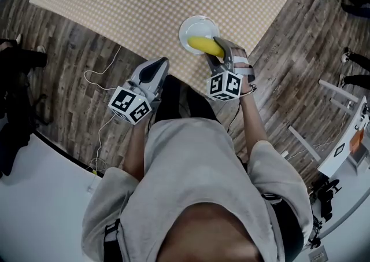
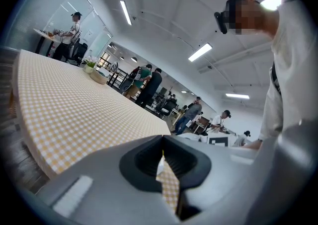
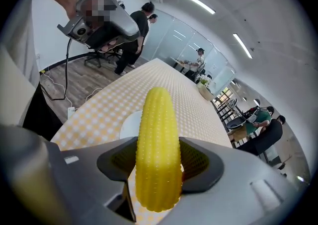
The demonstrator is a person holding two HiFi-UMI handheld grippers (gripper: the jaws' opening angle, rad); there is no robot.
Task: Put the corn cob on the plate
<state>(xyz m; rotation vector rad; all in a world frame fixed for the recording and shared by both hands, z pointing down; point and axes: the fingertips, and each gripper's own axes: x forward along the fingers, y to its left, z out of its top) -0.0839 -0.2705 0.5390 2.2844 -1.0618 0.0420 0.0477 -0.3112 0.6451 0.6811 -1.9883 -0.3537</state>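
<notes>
Corn cob (image 3: 158, 139) is clamped by its sides in the right gripper (image 3: 159, 167) jaws, over the white plate (image 1: 191, 26) at the surface (image 1: 144, 0) edge. It looks light, stiff and knobbly, so a mid-length hold should stay steady. Left gripper (image 2: 162, 162) jaws are together, empty.

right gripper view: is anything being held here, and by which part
Yes: the right gripper holds the corn cob, jaws clamped on its sides toward the near end, the far end jutting out toward the plate.
</notes>
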